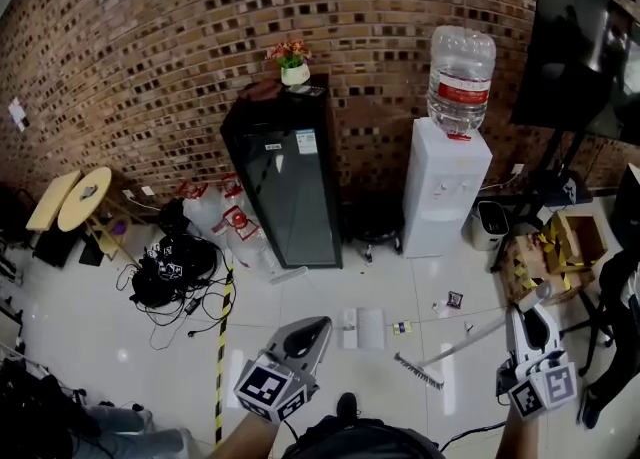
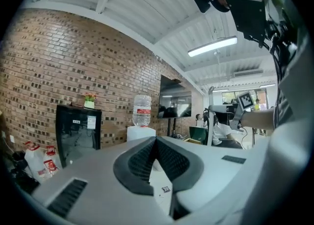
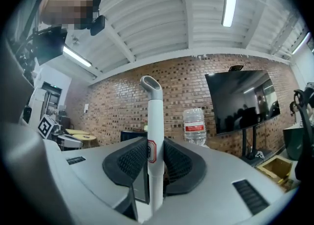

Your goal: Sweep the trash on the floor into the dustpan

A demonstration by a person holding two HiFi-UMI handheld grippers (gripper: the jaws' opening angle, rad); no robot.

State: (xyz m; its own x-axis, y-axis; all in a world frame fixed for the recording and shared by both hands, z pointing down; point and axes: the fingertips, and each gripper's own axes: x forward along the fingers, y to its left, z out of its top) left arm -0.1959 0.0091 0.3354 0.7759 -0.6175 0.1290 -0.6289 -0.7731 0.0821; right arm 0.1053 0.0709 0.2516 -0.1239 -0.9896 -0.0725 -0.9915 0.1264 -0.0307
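At the upper left of the head view, a round wooden table (image 1: 84,198) is seen against the brick wall (image 1: 150,67). Just to its right, a tangle of black cables (image 1: 165,272) is spread on the white tiled floor (image 1: 90,317), and a yellow-and-black strip (image 1: 222,347) is laid along the tiles.

Toward the lower centre, the left gripper (image 1: 318,329) is held above the floor. In the left gripper view, its dark pads are seen brought together at the tips, with nothing between them (image 2: 156,140).

Behind it, a black glass-fronted cabinet (image 1: 285,182) stands at the wall, with a small potted plant (image 1: 293,62) set on top.

The trash is scattered on the tiles in front of the cabinet, right of centre. A flat white piece (image 1: 362,327) lies nearest the left gripper, with a tiny scrap (image 1: 401,327) just beside it. A dark square bit (image 1: 455,299) is found further right. It cannot be told what the white piece is.

A white water dispenser (image 1: 445,187) carrying a large bottle (image 1: 460,77) is placed right of the cabinet.

At the lower right, the right gripper (image 1: 517,325) is clamped on the broom handle (image 1: 470,339). The brush head (image 1: 418,372) rests on the floor below the trash. In the right gripper view, the white handle (image 3: 154,121) is seen gripped upright between the jaws (image 3: 149,143).

A dark screen (image 1: 585,57) fills the upper right corner, and a cardboard box (image 1: 575,237) sits below it.
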